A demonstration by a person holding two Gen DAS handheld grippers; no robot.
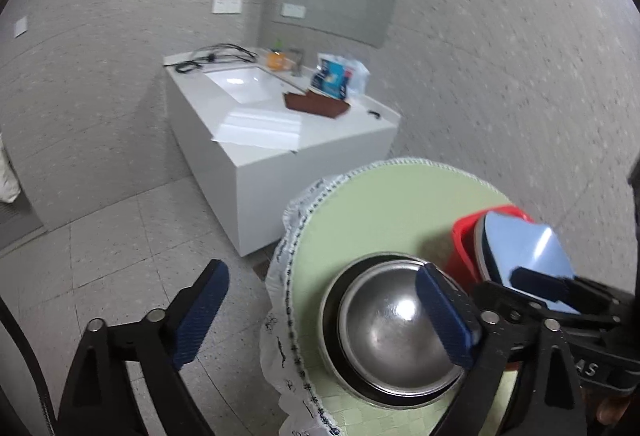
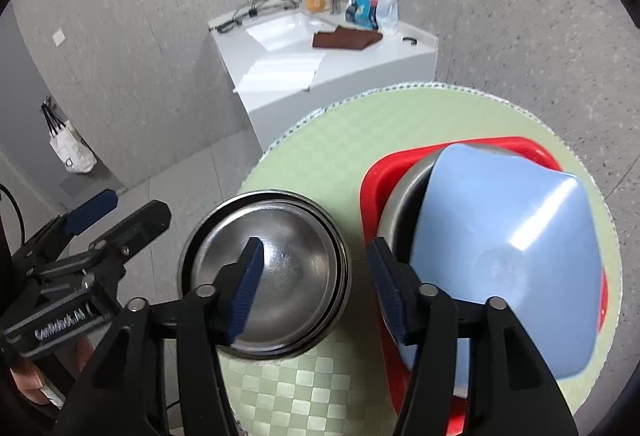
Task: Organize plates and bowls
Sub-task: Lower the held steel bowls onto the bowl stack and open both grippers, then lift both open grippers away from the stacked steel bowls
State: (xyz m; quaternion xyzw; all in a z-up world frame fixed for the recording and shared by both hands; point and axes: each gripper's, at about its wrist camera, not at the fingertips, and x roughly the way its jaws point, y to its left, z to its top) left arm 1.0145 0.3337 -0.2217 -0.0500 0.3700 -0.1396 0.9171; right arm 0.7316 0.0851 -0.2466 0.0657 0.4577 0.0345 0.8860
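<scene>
A stack of upturned steel bowls (image 1: 394, 332) (image 2: 276, 276) sits on a round table with a green checked cloth (image 1: 384, 208) (image 2: 352, 140). To its right a red tray (image 1: 464, 236) (image 2: 380, 172) holds a steel bowl (image 2: 404, 204) with a blue bowl (image 1: 528, 252) (image 2: 508, 256) upside down on it. My left gripper (image 1: 320, 316) is open above the table's left edge, its right finger over the steel stack. My right gripper (image 2: 316, 288) is open and empty above the gap between the steel stack and the tray.
A white vanity counter (image 1: 280, 140) (image 2: 340, 68) with a sink, a brown cloth (image 1: 316, 104), packets and cables stands beyond the table. A white bag (image 2: 72, 152) hangs at the left wall. The floor is grey tile.
</scene>
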